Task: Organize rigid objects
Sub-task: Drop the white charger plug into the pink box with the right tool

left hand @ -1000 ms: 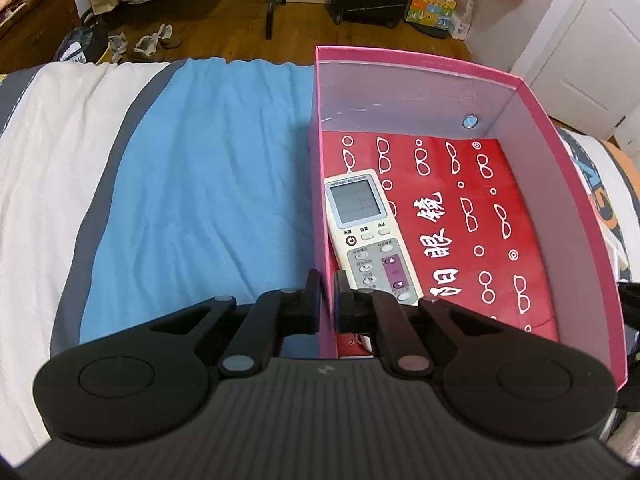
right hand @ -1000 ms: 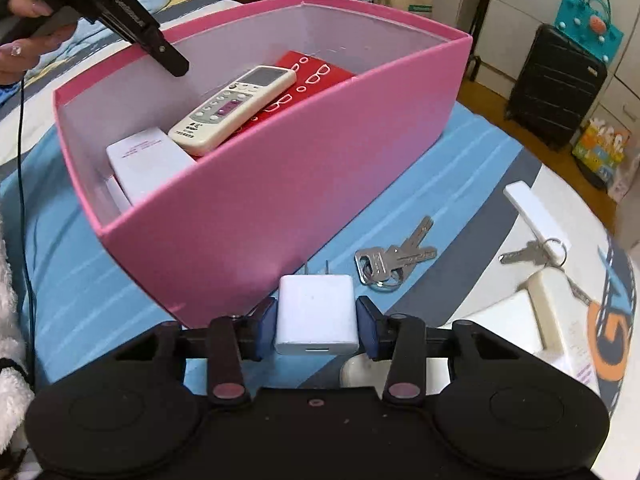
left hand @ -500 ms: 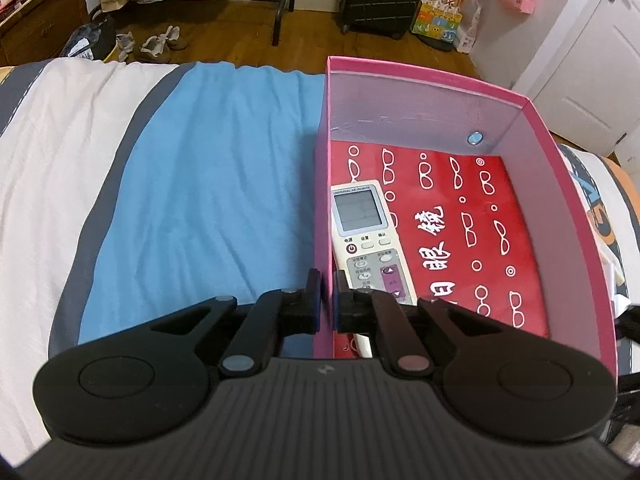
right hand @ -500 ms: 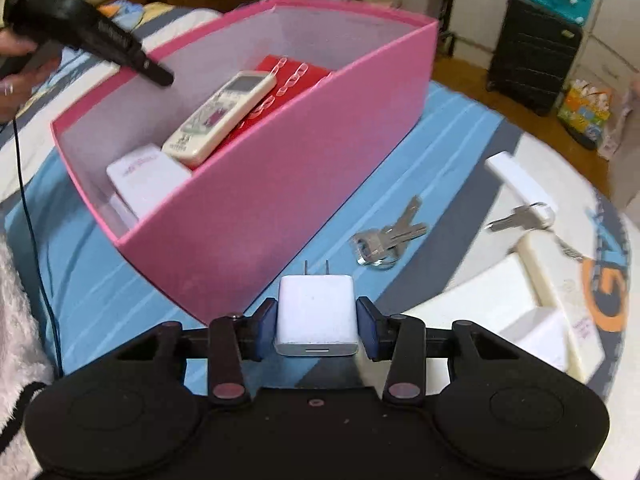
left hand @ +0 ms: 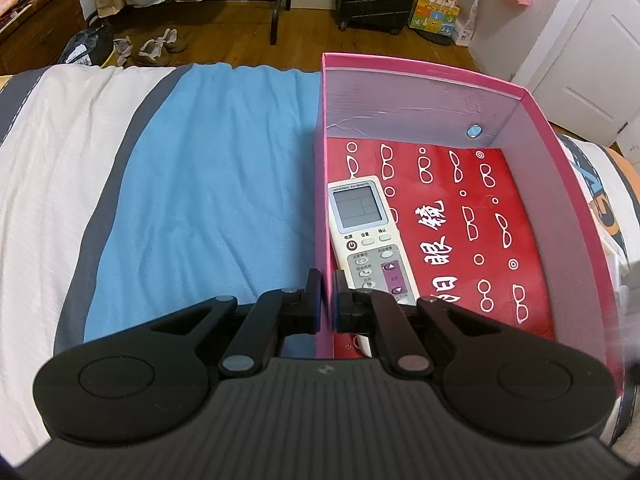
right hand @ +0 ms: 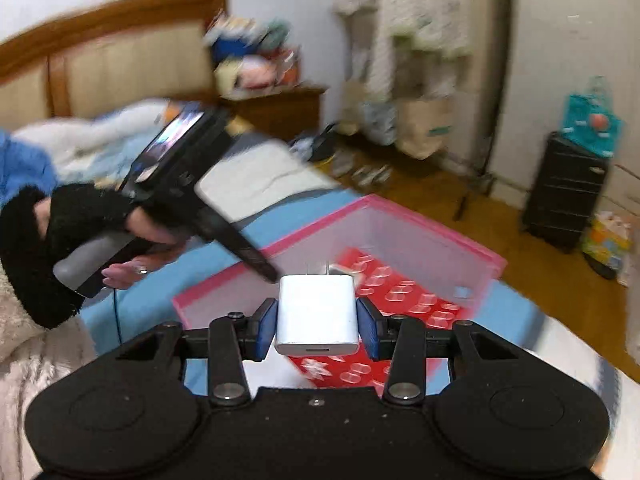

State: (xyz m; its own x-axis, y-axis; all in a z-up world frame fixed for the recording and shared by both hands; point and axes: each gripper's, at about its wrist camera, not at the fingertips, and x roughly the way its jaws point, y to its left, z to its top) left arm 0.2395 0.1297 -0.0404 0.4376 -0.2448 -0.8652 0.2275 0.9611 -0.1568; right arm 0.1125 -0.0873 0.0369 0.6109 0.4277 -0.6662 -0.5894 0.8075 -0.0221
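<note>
The right gripper (right hand: 317,320) now carries the white charger (right hand: 317,311) up from beside the pink box (right hand: 436,232) to above its open interior, no longer beside the keys.

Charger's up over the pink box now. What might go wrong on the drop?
The white charger is held only by its side faces in the right gripper, and that view is motion-blurred, so it may slip early. The remote lies along the wall that the left gripper pinches; a drop there could land on it. The pink box is held at one wall only and may shift.
</note>
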